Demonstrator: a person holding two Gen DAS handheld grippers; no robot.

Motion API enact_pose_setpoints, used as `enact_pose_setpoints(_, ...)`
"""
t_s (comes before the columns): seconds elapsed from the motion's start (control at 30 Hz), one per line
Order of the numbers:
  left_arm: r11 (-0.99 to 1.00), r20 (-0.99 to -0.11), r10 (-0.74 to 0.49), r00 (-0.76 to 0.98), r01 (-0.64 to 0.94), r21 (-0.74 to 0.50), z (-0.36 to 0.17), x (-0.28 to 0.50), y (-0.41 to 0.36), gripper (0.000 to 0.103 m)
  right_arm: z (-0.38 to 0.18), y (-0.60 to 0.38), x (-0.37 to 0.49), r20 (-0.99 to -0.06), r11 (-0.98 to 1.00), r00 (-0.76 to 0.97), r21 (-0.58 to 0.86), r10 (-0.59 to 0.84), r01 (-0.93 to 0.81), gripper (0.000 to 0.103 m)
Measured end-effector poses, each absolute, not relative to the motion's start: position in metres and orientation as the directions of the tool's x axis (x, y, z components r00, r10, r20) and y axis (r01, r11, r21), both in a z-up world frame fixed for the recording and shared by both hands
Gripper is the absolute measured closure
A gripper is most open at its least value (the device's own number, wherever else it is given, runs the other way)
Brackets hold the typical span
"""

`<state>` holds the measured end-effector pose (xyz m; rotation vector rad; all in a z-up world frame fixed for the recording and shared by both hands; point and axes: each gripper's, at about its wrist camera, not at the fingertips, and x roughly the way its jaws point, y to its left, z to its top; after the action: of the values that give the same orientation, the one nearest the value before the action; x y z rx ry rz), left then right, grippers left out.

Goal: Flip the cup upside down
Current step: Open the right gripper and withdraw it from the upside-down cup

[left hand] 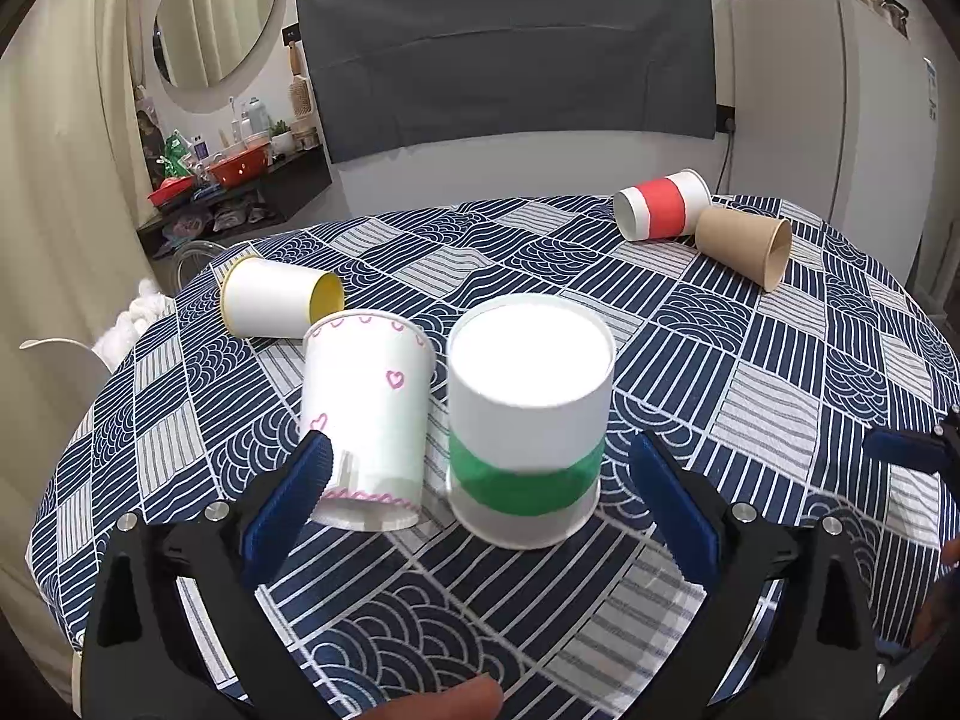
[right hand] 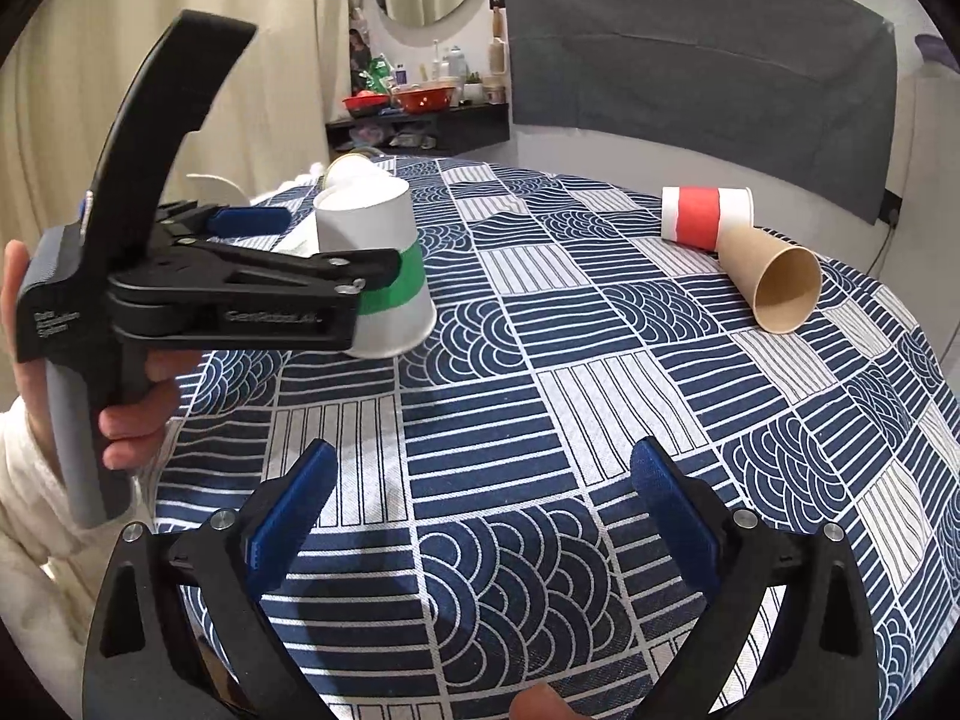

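Note:
A white cup with a green band stands upside down on the patterned tablecloth, between the wide-open fingers of my left gripper, which do not touch it. A white cup with pink hearts stands upside down just left of it, by the left finger. In the right wrist view the green-band cup sits behind the left gripper. My right gripper is open and empty over the cloth.
A white cup with a yellow inside lies on its side at the left. A red-band cup and a brown cup lie on their sides at the far right, also in the right wrist view. A cluttered shelf stands behind.

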<state>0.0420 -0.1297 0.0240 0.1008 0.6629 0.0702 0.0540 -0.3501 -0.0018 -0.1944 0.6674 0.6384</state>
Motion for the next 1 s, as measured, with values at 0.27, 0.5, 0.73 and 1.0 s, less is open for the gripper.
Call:
enact_pose_setpoints(0.27, 0.995, -0.599, 0.067, 0.798, -0.012, 0.096, 0.018, 0.025, -0.102, 0.006, 0.001, -0.339, 0.044, -0.595, 0.837, 0.670, 0.010, 0.444, -0.547, 0.008)
enact_pose_setpoints(0.5, 0.997, -0.584, 0.032, 0.811, 0.019, 0.081, 0.012, 0.017, -0.075, 0.006, 0.003, -0.327, 0.041, -0.591, 0.866, 0.691, 0.026, 0.416, -0.499, 0.008)
enact_pose_setpoints(0.73, 0.993, -0.567, -0.056, 0.822, 0.103, 0.052, 0.009, 0.014, -0.054, 0.006, 0.001, -0.316, 0.042, -0.594, 0.890, 0.710, 0.024, 0.379, -0.455, 0.008)
enact_pose_setpoints(1.0, 0.990, -0.548, -0.098, 0.831, 0.138, 0.032, 0.000, 0.013, -0.040, 0.006, -0.003, -0.298, 0.039, -0.557, 0.932, 0.778, -0.022, 0.289, -0.362, 0.008)
